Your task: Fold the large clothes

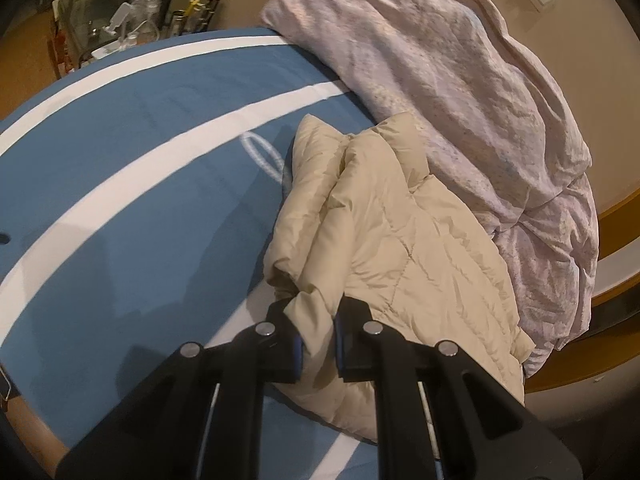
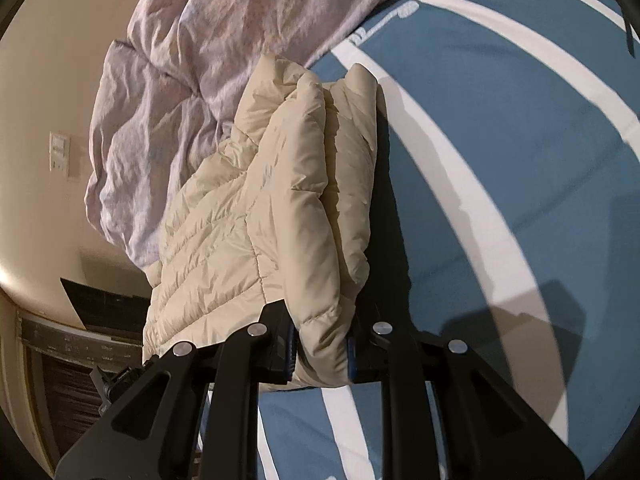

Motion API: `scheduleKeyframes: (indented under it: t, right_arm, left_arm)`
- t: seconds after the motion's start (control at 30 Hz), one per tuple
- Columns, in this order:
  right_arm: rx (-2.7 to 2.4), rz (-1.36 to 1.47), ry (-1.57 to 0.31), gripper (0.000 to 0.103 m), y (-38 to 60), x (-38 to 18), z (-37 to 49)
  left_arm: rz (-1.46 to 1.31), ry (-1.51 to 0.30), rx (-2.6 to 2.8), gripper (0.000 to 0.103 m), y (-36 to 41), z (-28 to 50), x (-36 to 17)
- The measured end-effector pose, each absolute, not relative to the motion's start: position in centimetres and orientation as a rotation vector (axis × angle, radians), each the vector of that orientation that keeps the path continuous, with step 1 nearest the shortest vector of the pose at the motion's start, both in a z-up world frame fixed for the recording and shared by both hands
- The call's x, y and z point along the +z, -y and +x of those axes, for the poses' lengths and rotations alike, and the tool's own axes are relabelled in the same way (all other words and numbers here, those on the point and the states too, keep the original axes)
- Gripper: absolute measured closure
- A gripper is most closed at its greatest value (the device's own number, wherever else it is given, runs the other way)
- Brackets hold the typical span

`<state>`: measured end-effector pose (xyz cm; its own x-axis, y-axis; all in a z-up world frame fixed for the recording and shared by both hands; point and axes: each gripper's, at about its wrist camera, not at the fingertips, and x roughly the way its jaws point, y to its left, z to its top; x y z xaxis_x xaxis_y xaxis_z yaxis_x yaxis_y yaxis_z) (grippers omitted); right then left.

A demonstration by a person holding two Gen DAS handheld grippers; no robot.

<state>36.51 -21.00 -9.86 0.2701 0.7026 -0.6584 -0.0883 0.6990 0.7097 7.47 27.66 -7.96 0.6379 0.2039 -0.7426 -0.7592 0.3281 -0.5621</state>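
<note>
Blue bedding with broad white stripes (image 1: 120, 184) covers the bed that carries everything. Nearest, the left gripper (image 1: 318, 344) is clenched on a bunched edge of a cream quilted puffer jacket (image 1: 392, 240), its blue-padded fingers pressing fabric between them. The right gripper (image 2: 322, 350) likewise grasps a thick padded roll of the same jacket (image 2: 280, 208), which bulges out between its jaws. The jacket lies near the bed's edge on the wall side, already doubled over in several puffy layers, with one flatter quilted panel spreading toward that edge. Just beyond it, and touching it, a crumpled pale pink duvet (image 1: 460, 80) is heaped along the same side up to the far corner. Further off, a cluttered stand of small items (image 1: 132, 24) sits past the bed's far edge, and a beige wall with a white switch plate (image 2: 59, 156) closes the scene. Judging by the stacked layers, the folding appears well advanced; a final tuck, flattening and release seem to be left.
</note>
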Motion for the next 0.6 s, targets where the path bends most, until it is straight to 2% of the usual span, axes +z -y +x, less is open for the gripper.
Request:
scheduleKeyframes:
  t: [0.33, 0.43, 0.5, 0.6]
  right_arm:
    - [0.561, 0.541, -1.207, 0.084, 21.0, -10.1, 33.2]
    - [0.517, 0.453, -1.2, 0.071, 20.5, -9.4, 33.2]
    - [0.47, 0.382, -1.179, 0.054, 20.3, -8.6, 33.3]
    - [0.42, 0.311, -1.1, 0.051, 20.7, -6.7, 33.5]
  left_arm:
    - [-1.083, -0.645, 0.696, 0.09, -26.9, 4.2, -8.8]
    - [-1.092, -0.654, 0.708, 0.085, -26.8, 4.4, -9.2]
    - [-1.099, -0.66, 0.72, 0.081, -26.8, 4.5, -9.3]
    - [-1.113, -0.665, 0.735, 0.067, -27.0, 4.4, -9.7]
